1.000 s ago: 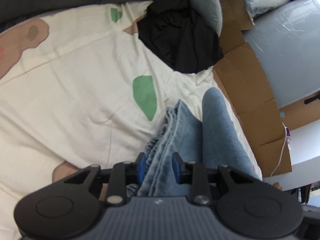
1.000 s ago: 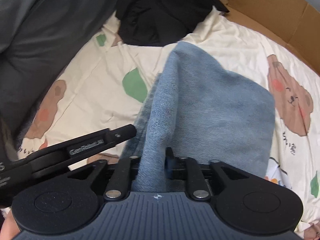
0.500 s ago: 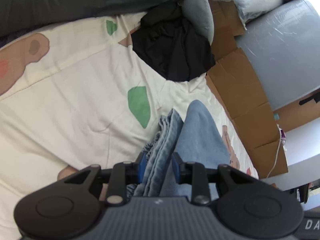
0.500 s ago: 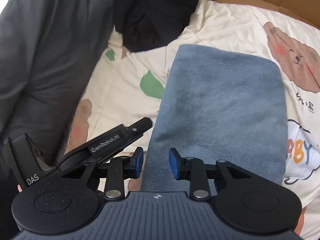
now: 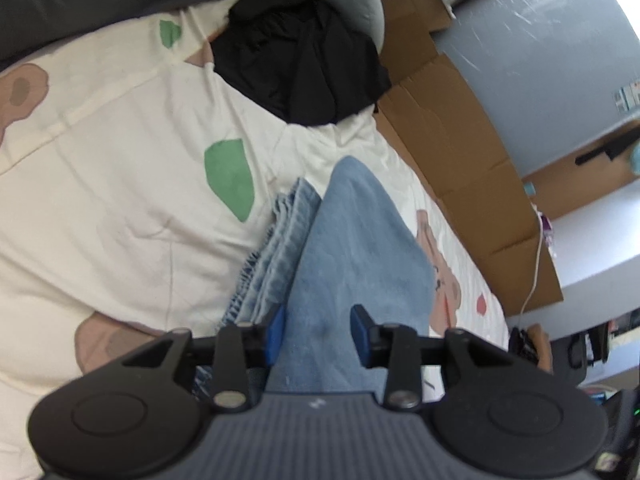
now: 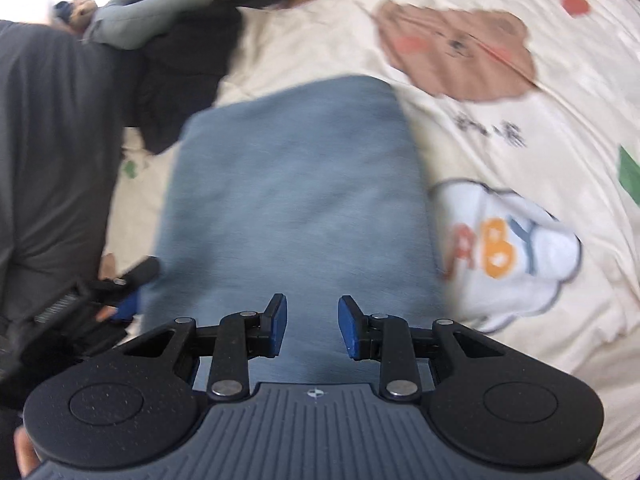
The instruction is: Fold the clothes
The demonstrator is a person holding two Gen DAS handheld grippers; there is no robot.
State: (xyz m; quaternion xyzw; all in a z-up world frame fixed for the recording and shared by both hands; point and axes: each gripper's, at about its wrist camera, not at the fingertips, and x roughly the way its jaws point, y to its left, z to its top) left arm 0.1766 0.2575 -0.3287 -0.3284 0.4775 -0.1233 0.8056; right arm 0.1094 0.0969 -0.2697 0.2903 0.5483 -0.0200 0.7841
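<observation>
Folded jeans (image 5: pixel 352 256) under both tongs, jaws apart, prob. unheld

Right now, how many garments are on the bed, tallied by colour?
Blue: 1, the folded denim piece, lying flat under the open right tongs.
Black: 1, the crumpled garment beyond it.
Grey-green: 1, the bundle beside the black one.
Total: 3
</observation>
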